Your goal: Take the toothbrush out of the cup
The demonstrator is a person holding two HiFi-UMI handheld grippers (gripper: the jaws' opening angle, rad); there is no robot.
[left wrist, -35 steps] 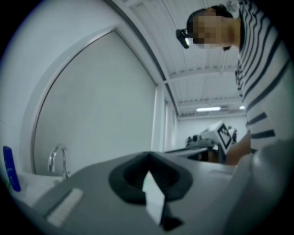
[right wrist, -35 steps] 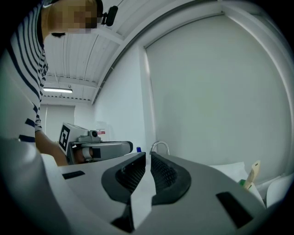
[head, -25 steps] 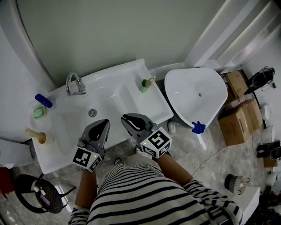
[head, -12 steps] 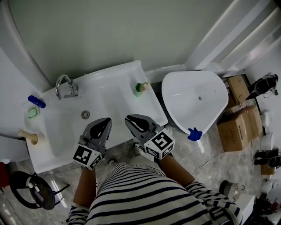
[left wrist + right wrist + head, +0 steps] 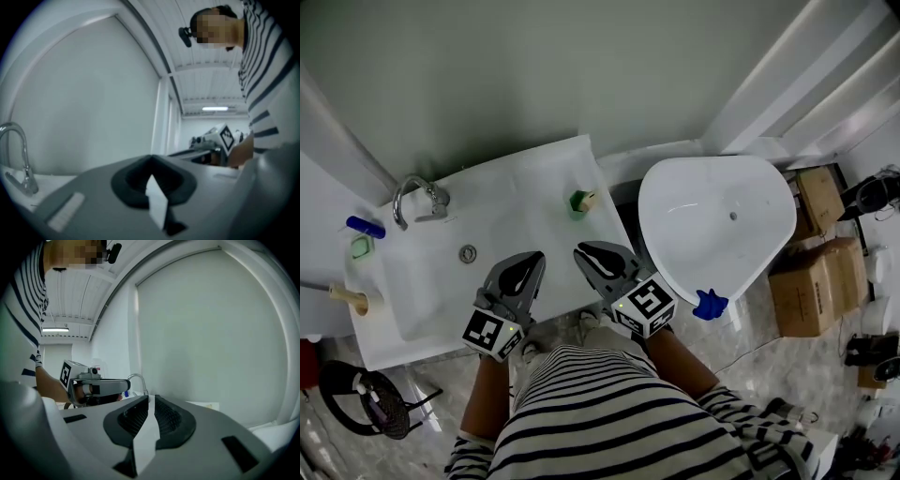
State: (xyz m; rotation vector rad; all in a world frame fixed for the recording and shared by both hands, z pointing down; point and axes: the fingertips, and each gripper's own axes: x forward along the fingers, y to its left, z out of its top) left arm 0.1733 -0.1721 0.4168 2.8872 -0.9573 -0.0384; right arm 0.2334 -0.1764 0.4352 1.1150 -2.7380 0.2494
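The left gripper (image 5: pixel 530 260) and the right gripper (image 5: pixel 586 253) sit side by side above the near edge of the sink counter (image 5: pixel 534 183). The cup (image 5: pixel 577 202), with the toothbrush (image 5: pixel 590 197) in it, stands on the counter ahead of the right gripper, well apart from it. The drain (image 5: pixel 468 253) lies left of the left gripper, and the faucet (image 5: pixel 417 197) is farther ahead and left. A basin (image 5: pixel 717 225) stands right of the right gripper, with cardboard boxes (image 5: pixel 820 281) beyond it.

No words, brands or numbers legible anywhere. Only signs: black-and-white square code markers on cube of left tool (image 5: pixel 525 264) and cube of right tool (image 5: pixel 592 255). Patterns only, no letters. Cardboard boxes (image 5: pixel 821 277): nothing legible.
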